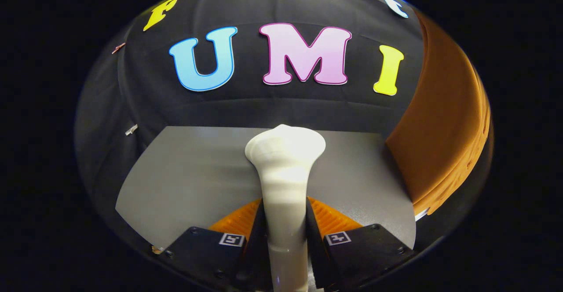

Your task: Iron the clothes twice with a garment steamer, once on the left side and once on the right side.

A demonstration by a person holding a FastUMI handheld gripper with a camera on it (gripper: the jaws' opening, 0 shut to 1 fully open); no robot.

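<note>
- Where the handle passes down between the fingers, we lose its lower end, so we cannot make out the steamer's base or any cord.
- We see the gripper (285, 221) closed narrowly on the glossy white plastic garment steamer (285, 169), both fingers (257, 235) pressing its slim handle from either side; the flared, rounded head rises just ahead of the fingertips.
- Beyond the head lies a smooth, matte grey flat board (193, 173), its far edge straight against the black cloth booth wall (145, 107).
- To the right hangs an orange, soft-looking fabric garment (444, 120), its lower hem uneven, touching or overlapping the board's right edge; the steamer head stands apart from it.
- We note bare board on both sides of the head.
</note>
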